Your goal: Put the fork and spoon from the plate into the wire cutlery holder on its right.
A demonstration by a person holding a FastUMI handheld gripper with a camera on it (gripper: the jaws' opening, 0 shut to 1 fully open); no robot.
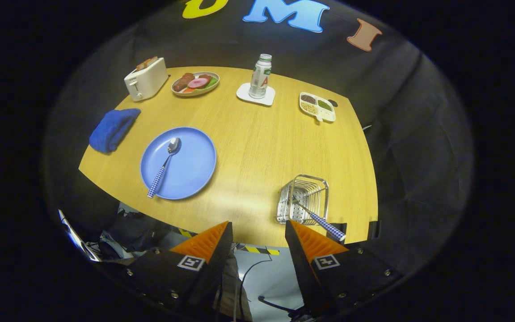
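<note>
Round light-wood table (pixel 257 147) fills mid frame. Far left: crumpled blue cloth (pixel 113 129) near the table edge. Upper left: white two-slot toaster (pixel 145 79) with bread slices poking out the top. Just right of it, an oval pale plate of toy food (pixel 195 83), with brown, pink and green pieces on it.

Centre left: round blue plate (pixel 195 167), holding only the metal spoon with blue-checked handle (pixel 164 166); bowl points to the far side, handle end hangs over the near rim.

Upper centre: clear plastic bottle with green cap (pixel 260 76) standing upright on a white square coaster (pixel 255 95). Right of that, a white divided tray (pixel 317 107) with three compartments of dark, yellowish and green bits, probably beans or grains, too small to tell.

Lower right: silver wire cutlery holder (pixel 304 198) near the near table edge, well apart from the blue plate. Inside it, the fork with blue-checked handle (pixel 318 218), tines down in the basket, handle leaning out over the near-right rim toward the right finger.

Bottom of frame: gripper (pixel 258 232) with fingers spread wide apart, nothing between them, hovering just off the table's near edge. Bare table lies between the fingers and the blue plate; nothing blocks the spoon. Below the table edge: cables, dark gear, yellow-black striped tape on the floor.
</note>
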